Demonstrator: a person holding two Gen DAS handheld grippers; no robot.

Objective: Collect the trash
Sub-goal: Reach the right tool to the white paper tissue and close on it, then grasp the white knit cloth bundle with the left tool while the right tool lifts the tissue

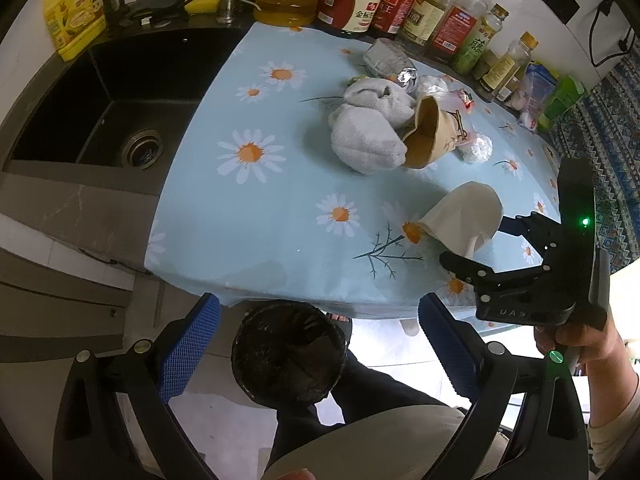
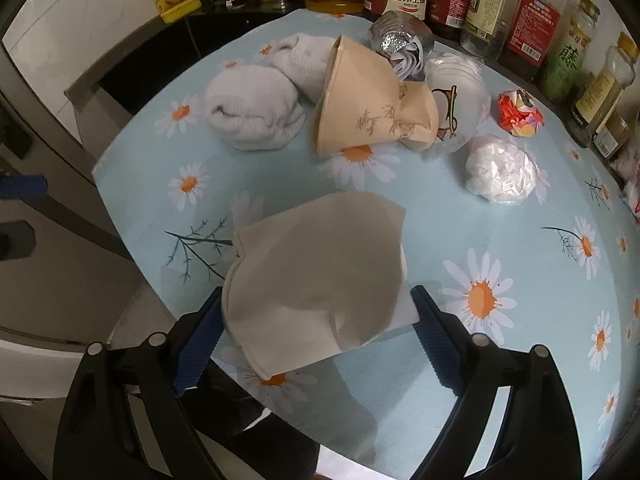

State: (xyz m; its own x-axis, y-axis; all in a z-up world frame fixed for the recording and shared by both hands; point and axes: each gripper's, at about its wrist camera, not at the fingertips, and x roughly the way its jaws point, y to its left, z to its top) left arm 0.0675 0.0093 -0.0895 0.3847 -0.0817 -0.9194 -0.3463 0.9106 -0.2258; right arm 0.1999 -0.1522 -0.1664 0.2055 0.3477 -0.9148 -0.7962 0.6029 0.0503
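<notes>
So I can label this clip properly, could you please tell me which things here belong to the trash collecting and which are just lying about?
Job:
- beige paper cup between the right gripper jaws
- patterned paper cup
- foil wrapper
- white wad
- red wrapper
- black bin

Lying about:
- grey towel
- sauce bottles
- sink

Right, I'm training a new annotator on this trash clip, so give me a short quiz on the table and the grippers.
1. True or false: the left gripper hangs with open jaws above the black-lined bin.
2. Which item sits between the right gripper's jaws? A foil wad; B pale paper cup; C red wrapper.
3. In the right wrist view, what soft item lies left of the brown paper cup?
Key: 1 true; 2 B; 3 grey cloth.
</notes>
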